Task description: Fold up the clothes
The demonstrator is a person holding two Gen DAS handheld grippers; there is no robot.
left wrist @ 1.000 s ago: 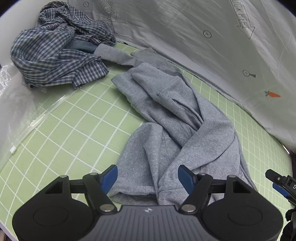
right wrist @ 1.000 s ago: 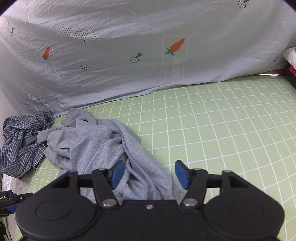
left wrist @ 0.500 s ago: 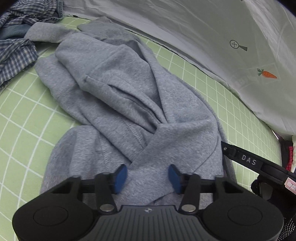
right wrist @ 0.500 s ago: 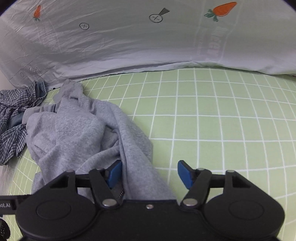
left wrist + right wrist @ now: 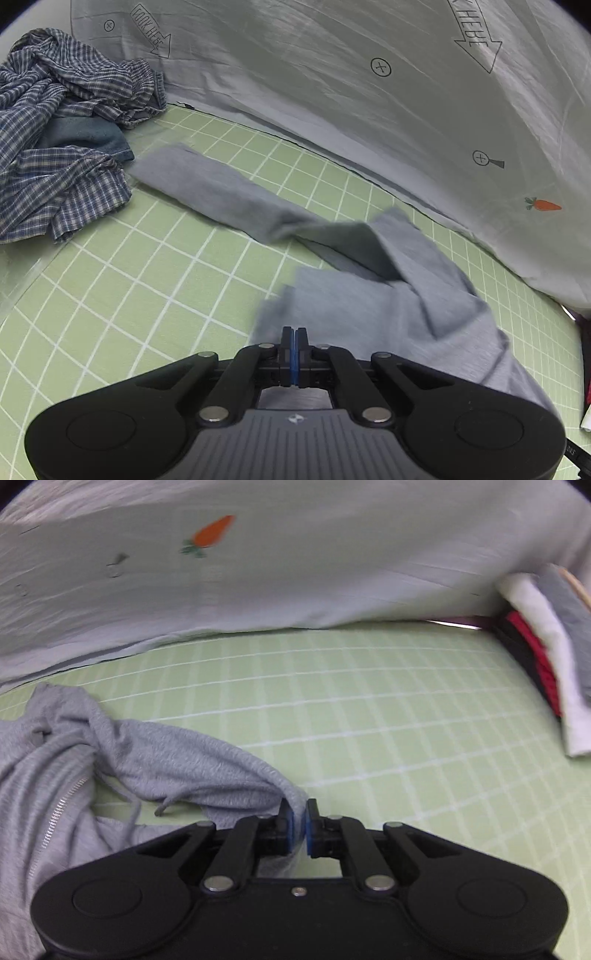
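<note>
- Behind everything hangs a pale grey sheet (image 5: 332, 92) printed with carrots and arrows, and under it lies the green grid mat (image 5: 129, 277) where I work
- On the mat the grey zip hoodie (image 5: 369, 306) lies crumpled, one sleeve stretched toward the checked shirt heap (image 5: 55, 129) at the far left
- At the right edge a stack of clothes (image 5: 546, 664) rests, which looks folded
- Hoodie cloth is soft, thick and rather heavy, so it sags and drags; I judge that hem corners or shoulder seams give the best hold
- My left gripper (image 5: 294, 350) is pressed together on an edge of the hoodie
- My right gripper (image 5: 299, 823) is clamped on another bunch of the same cloth, near the zipper (image 5: 62, 805) and drawstring (image 5: 166, 805)
</note>
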